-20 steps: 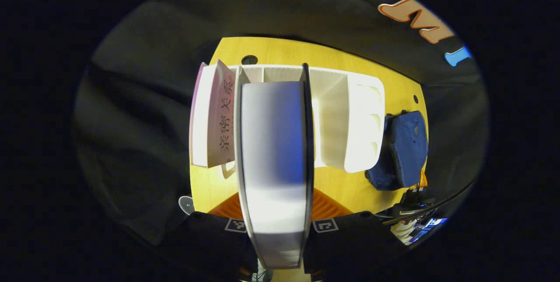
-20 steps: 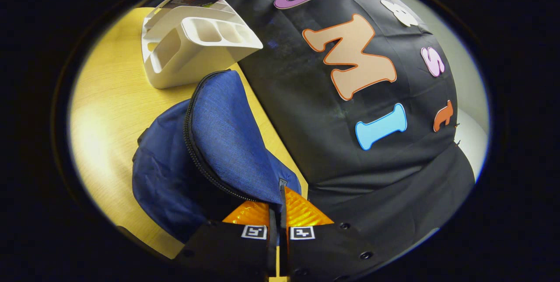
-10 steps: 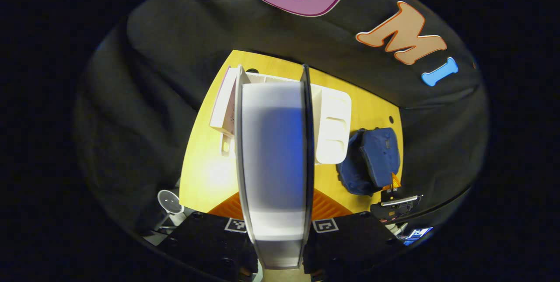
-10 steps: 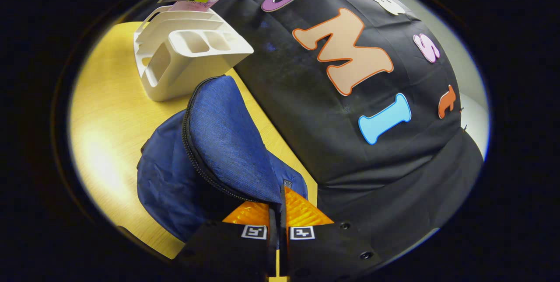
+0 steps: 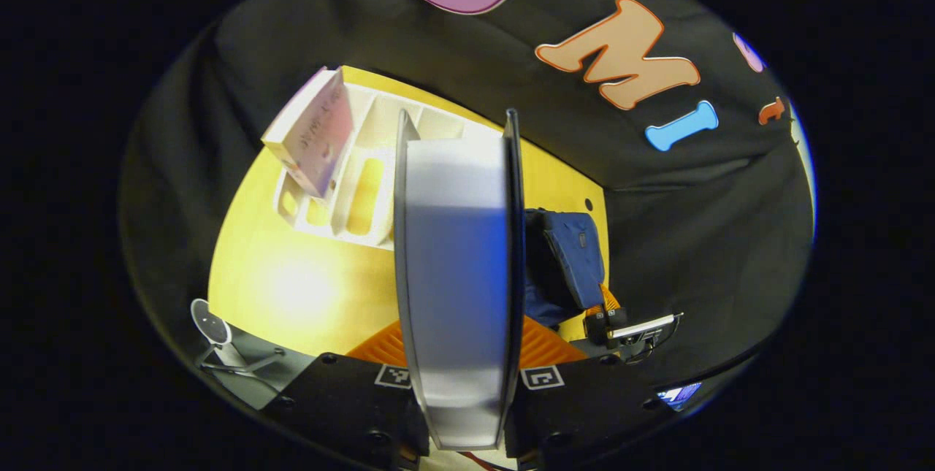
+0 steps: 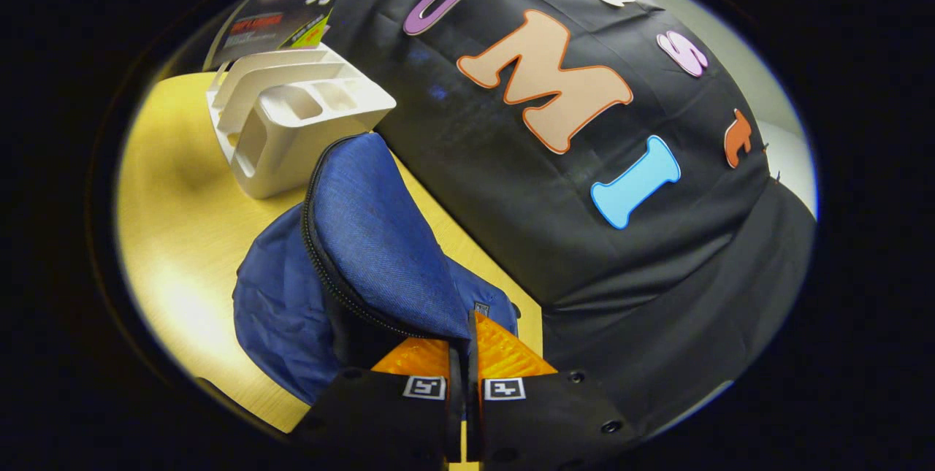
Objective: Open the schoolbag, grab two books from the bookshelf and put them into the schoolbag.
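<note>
The left gripper (image 5: pixel 459 354) was clamped on a thick book with white page edges (image 5: pixel 456 266), held high above the yellow wooden table (image 5: pixel 292 288), probably to carry it to the blue fabric schoolbag (image 6: pixel 350 252). The right gripper (image 6: pixel 463 376) was closed on the bag's flap, lifting it so the mouth was open. A pink-covered book (image 5: pixel 314 131) stood in the white plastic bookshelf (image 5: pixel 365 186).
</note>
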`<state>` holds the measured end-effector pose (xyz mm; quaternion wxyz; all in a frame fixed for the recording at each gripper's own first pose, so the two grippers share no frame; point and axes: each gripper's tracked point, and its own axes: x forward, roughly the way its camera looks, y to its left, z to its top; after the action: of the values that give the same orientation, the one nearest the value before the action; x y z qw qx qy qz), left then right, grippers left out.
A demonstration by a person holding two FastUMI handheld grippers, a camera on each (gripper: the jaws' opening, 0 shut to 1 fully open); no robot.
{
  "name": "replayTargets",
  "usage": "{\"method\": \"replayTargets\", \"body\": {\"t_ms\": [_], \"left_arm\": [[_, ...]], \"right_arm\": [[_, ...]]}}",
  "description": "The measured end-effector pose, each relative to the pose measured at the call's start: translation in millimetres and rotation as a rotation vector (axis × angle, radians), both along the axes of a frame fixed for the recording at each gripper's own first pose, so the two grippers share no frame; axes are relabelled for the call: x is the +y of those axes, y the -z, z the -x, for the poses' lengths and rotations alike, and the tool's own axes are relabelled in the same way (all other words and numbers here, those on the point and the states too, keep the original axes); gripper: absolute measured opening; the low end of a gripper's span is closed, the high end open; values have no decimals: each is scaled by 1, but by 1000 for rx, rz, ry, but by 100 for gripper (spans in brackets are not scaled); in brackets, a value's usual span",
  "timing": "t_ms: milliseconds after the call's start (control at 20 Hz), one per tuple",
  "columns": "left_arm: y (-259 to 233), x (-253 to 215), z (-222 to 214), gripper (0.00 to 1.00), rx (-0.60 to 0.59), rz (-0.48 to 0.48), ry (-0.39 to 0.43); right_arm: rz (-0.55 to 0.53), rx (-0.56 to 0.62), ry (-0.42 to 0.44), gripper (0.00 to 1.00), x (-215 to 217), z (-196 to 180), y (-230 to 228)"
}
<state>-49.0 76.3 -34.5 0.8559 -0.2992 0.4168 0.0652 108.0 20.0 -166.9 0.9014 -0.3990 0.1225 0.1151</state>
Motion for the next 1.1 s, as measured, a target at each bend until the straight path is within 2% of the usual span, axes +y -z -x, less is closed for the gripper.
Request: {"method": "replayTargets", "body": {"t_ms": [200,450,600,800,900,1050,1100], "left_arm": [[26,-50,-22,39,-57,120,36],[56,-93,-59,38,-106,211,63],[81,-118,-87,38,-154,244,90],[118,-148,-119,37,-193,285,131],[129,-163,-134,37,-241,302,156],[140,-180,-152,36,-291,329,175],[145,-184,-159,36,-299,341,175]], "right_arm": [[-53,6,8,3,-4,-5,-6],[-96,-2,3,3,-3,-6,-10],[-130,-15,-5,6,-3,-7,-14],[-157,-20,-8,2,-4,-8,-17],[-181,-29,-9,6,-5,-7,-22],[-207,-49,-17,3,-4,-5,-29],[-213,-57,-26,5,-2,-4,-30]]}}
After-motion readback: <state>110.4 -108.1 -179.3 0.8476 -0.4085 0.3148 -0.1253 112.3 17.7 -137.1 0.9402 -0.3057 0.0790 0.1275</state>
